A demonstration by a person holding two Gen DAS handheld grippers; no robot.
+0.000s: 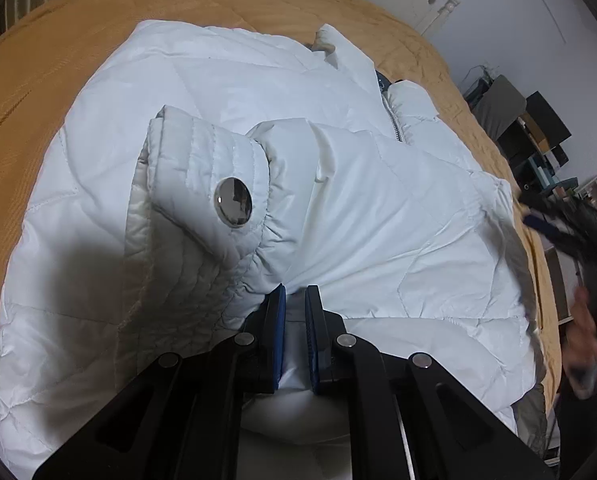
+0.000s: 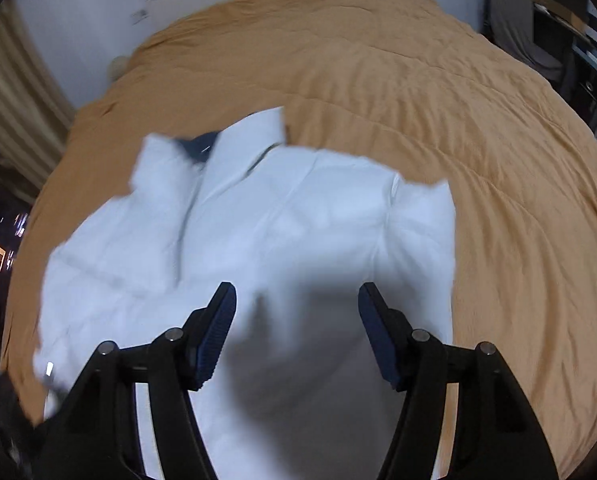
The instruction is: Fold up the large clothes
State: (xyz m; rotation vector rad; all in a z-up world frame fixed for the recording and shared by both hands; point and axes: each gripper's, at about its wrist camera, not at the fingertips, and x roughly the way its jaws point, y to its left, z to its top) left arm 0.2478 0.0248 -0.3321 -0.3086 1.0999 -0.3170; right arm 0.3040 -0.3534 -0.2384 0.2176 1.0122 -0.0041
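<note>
Now the white puffer jacket lies spread across the orange bedspread, and the left gripper has its blue pads pressed together on a pinch of sleeve fabric beside the cuff with the round metal snap. The right gripper hangs over the jacket, jaws spread with nothing between them. Its view is smeared by blur, the jacket's near hem cut off below; in the left view it shows only as a dark streak at the right edge.
</note>
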